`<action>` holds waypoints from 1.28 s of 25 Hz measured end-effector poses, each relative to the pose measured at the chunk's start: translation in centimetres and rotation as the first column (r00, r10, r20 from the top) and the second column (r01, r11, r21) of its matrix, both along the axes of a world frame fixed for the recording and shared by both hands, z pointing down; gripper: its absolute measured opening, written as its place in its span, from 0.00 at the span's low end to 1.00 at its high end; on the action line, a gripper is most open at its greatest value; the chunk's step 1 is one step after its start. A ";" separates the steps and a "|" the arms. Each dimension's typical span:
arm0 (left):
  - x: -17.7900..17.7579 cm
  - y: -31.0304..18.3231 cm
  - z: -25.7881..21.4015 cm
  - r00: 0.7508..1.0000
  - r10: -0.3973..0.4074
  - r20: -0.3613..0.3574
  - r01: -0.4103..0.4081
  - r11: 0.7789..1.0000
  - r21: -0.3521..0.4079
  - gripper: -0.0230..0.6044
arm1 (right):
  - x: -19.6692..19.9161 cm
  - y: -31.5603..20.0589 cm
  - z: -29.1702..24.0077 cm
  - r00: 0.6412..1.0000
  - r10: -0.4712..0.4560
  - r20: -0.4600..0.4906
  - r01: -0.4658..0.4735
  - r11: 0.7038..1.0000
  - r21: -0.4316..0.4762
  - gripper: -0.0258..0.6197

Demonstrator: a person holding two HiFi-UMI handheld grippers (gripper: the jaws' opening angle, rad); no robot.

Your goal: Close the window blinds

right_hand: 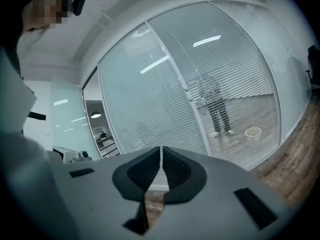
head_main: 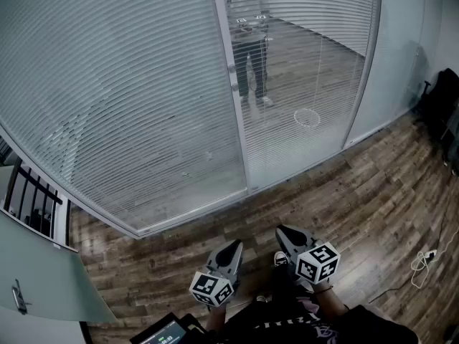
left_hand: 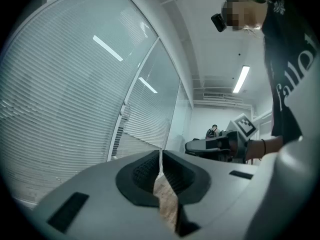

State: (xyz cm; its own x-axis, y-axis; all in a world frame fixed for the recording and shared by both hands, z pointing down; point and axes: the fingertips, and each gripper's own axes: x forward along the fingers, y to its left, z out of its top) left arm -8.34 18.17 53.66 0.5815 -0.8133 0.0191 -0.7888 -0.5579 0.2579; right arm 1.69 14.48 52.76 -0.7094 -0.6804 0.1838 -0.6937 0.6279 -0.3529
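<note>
Window blinds (head_main: 122, 92) are seen lowered.
Left gripper (head_main: 234, 245) and right gripper (head_main: 282, 231) are held over the floor (head_main: 358, 192), jaws pressed together.

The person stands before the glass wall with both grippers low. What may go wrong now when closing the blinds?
1. The left gripper and the right gripper are shut and empty; kept so, they could only push, not grip.
2. Only the right panel's blinds look open; working the left panel's blinds would likely waste effort.
3. A white cable lies on the floor at the right; a step there could catch it.
</note>
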 end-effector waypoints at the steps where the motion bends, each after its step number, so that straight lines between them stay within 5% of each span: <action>1: 0.0 -0.7 0.1 1.000 -0.003 0.003 0.003 1.000 -0.004 0.05 | 0.1 -0.8 0.1 1.000 0.000 0.005 0.000 1.000 -0.004 0.09; 20: 5.4 -28.1 -2.6 0.989 -0.147 0.024 0.147 0.989 0.023 0.05 | 4.3 -30.0 -2.7 0.991 -0.130 -0.032 0.132 0.989 0.063 0.09; 32: 1.5 -35.0 -2.8 0.987 -0.139 0.079 0.139 0.990 0.009 0.05 | -2.0 -42.2 -5.7 0.991 -0.130 0.019 0.128 0.989 0.075 0.09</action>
State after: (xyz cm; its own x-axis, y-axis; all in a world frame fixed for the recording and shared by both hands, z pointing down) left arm -6.88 -16.84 50.89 0.4596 -0.8862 0.0579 -0.8766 -0.4422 0.1901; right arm -0.33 -27.74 47.08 -0.7956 -0.5940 0.1188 -0.5972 0.7363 -0.3180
